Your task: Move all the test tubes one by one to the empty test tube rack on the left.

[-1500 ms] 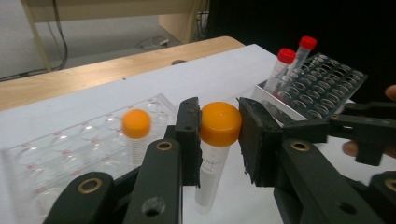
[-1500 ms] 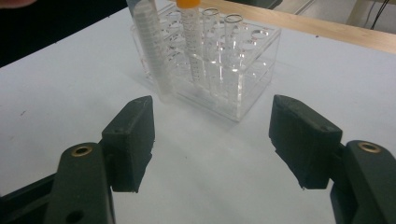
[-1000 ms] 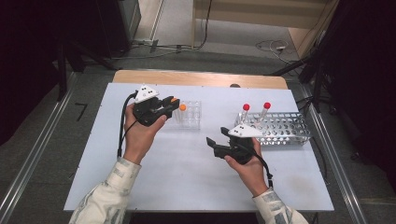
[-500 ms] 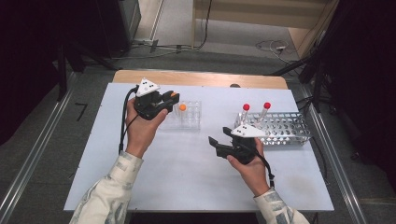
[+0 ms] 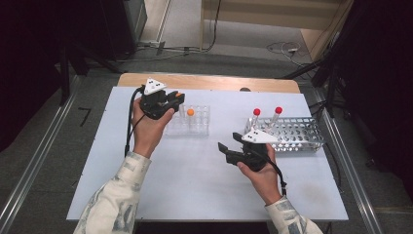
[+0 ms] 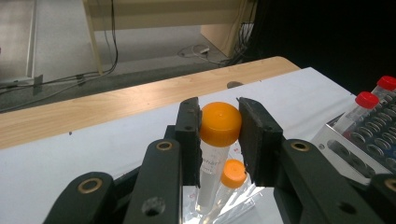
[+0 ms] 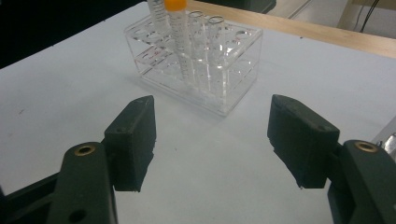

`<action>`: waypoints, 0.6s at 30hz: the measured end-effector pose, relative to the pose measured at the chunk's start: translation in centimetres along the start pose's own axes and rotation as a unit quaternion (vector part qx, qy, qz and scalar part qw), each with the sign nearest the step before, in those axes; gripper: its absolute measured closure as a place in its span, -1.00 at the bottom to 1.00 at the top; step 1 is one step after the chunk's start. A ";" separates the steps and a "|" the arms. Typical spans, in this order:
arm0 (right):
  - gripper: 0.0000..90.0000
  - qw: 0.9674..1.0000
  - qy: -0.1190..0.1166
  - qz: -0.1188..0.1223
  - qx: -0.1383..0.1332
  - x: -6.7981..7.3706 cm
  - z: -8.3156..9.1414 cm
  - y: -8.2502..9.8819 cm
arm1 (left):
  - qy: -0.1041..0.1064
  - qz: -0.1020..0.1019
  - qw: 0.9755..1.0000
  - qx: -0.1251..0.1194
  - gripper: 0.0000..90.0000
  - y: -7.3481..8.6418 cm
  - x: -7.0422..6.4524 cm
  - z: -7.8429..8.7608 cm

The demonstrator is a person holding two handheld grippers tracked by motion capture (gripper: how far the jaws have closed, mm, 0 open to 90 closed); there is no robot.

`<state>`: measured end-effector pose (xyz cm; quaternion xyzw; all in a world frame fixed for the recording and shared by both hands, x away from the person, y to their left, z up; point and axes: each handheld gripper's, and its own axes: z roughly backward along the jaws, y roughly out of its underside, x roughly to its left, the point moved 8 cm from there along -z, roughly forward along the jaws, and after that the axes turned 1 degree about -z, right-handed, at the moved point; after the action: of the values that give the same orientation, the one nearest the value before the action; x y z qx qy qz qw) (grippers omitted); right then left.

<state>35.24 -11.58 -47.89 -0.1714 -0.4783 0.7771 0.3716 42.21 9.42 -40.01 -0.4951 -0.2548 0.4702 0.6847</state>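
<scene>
White desk, far-left: left gripper [image 6: 219, 128] clamped on orange-capped tube [image 6: 219, 125] at its cap, over clear rack [image 5: 189, 121]; light, smooth, slip-prone. Right gripper [image 7: 212, 140] apart, empty.

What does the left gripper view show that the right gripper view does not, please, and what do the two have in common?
The left gripper view shows the left gripper shut on the cap of an orange-capped tube, with two red-capped tubes in a metal rack to the side. The right gripper view shows the right gripper open over bare table, nothing between its jaws, and the whole clear rack. Both show the white table and a second orange-capped tube standing in the clear rack.
</scene>
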 end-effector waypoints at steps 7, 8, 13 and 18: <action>-0.31 1.000 0.000 0.000 -0.002 -0.1 0.1 0.0 | -0.010 -0.012 1.000 0.008 0.58 0.8 -0.1 -1.0; -0.31 1.000 0.000 0.000 -0.002 -0.2 0.1 0.0 | -0.011 -0.013 1.000 0.009 0.58 0.9 -0.1 -1.1; -0.31 1.000 0.001 0.000 -0.001 -0.2 0.1 0.0 | -0.020 -0.016 1.000 0.015 0.58 1.9 0.0 -1.5; -0.31 1.000 0.000 0.000 0.000 -0.2 0.1 0.0 | -0.024 -0.016 0.999 0.023 0.58 3.0 -0.1 -2.0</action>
<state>35.28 -11.79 -47.84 -0.1716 -0.4784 0.7767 0.3720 42.65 8.63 -43.54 -0.4634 -0.2686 0.4765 0.6972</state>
